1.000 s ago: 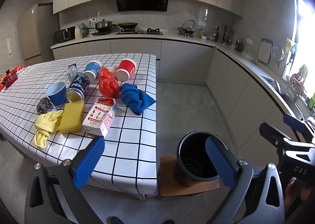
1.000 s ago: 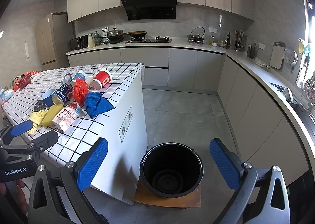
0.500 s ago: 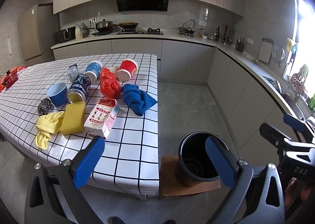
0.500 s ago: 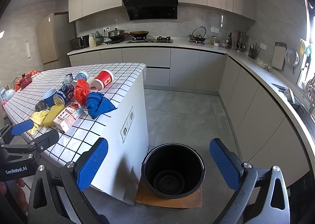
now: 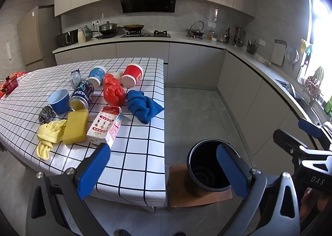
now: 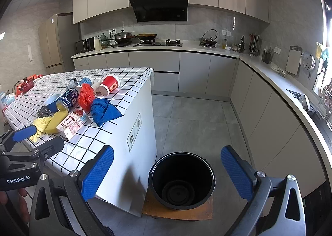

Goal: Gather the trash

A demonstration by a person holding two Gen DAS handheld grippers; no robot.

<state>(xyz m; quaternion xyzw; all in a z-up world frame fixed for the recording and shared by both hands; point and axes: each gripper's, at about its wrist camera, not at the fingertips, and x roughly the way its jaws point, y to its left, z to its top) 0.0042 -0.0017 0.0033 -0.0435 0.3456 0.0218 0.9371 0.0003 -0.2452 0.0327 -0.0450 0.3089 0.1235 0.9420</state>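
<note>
On the checked table (image 5: 134,159) lie a milk carton (image 5: 105,124), a Pepsi can (image 5: 82,95), a red plastic bag (image 5: 113,91), a red paper cup (image 5: 132,75), and a blue paper cup (image 5: 96,75). A black bucket (image 5: 207,171) stands on a wooden board on the floor right of the table; it also shows in the right wrist view (image 6: 182,180). My left gripper (image 5: 164,165) is open and empty, short of the table's near edge. My right gripper (image 6: 168,169) is open and empty above the bucket.
A blue cloth (image 5: 143,106), yellow sponge (image 5: 75,124), yellow rag (image 5: 48,135), steel scourer (image 5: 45,114), blue bowl (image 5: 60,101) and small jar (image 5: 75,78) also lie on the table. Kitchen counters (image 6: 280,82) run along the back and right. Grey floor (image 6: 193,119) lies between.
Both views have shifted slightly; the table and bucket appear a little further right. Both grippers stay open and empty.
</note>
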